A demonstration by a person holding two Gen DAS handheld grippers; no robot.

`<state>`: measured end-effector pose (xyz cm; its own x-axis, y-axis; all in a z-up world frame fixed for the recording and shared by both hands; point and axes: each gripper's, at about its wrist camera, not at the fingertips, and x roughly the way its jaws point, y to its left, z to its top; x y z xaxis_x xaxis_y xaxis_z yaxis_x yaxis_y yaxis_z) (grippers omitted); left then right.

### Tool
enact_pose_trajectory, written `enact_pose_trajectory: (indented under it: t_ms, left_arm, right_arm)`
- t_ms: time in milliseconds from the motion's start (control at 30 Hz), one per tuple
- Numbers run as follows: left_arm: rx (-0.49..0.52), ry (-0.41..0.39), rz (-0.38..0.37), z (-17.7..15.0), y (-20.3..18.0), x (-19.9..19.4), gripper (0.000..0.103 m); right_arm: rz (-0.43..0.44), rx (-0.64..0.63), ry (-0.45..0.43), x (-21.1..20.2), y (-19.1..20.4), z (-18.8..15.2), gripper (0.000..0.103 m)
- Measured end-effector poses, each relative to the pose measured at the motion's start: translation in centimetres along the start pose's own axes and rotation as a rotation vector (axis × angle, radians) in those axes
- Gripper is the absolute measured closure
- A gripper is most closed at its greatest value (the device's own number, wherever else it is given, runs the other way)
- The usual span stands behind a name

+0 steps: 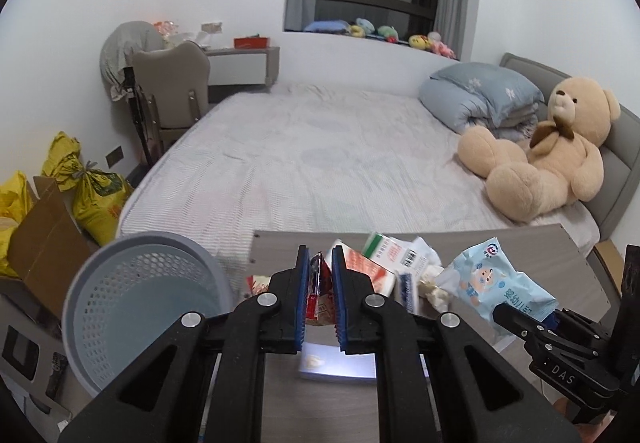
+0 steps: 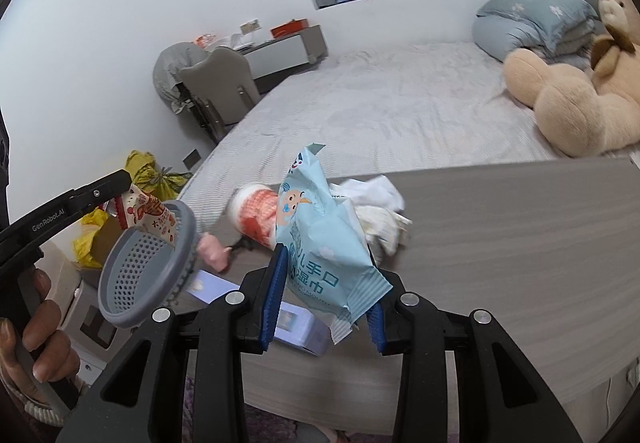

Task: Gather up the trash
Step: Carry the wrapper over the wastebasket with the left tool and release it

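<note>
A: Where's the bin (image 1: 148,303) sitting vs the two grippers?

B: Off the table's (image 2: 500,243) left edge, lower than the tabletop. Left gripper (image 1: 320,283) is nearer, bin mouth is just beside it on its left. Right gripper (image 2: 326,283) is hanging further right over the table, so it's got the longer trip.

A: Fingers?

B: Left is clamping tight on a small red-and-white snack wrapper (image 1: 320,295), thin crinkly foil, standing edge-up between the pads. Right is pinching a pale blue wet-wipe pack (image 2: 320,227), soft plastic film, long axis pointing up and away from the jaws, top flopping.

A: Bin itself?

B: Round, grey-blue plastic, perforated walls, tilted mouth facing the grippers. Looks empty.

A: Rest of the trash?

B: Cartons and crumpled tissue (image 2: 376,203) lying on the woodgrain tabletop, btw the two grippers and the bed (image 1: 320,155).
</note>
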<state>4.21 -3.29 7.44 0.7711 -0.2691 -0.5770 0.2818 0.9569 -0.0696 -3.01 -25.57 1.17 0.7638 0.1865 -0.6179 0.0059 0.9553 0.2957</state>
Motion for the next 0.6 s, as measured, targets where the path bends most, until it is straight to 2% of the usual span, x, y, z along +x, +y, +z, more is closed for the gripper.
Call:
enact_pose_trajectory:
  t_ms: [333, 600]
  left_arm:
    - [-0.074, 0.017, 0.073, 0.2, 7.2, -0.2, 0.091]
    - [-0.11, 0.065, 0.163, -1.5, 12.5, 0.5, 0.091]
  right_arm:
    - [0.117, -0.105, 0.053, 4.6, 8.1, 2.6, 0.068]
    - [0.198, -0.188, 0.126, 9.1, 14.2, 3.1, 0.068]
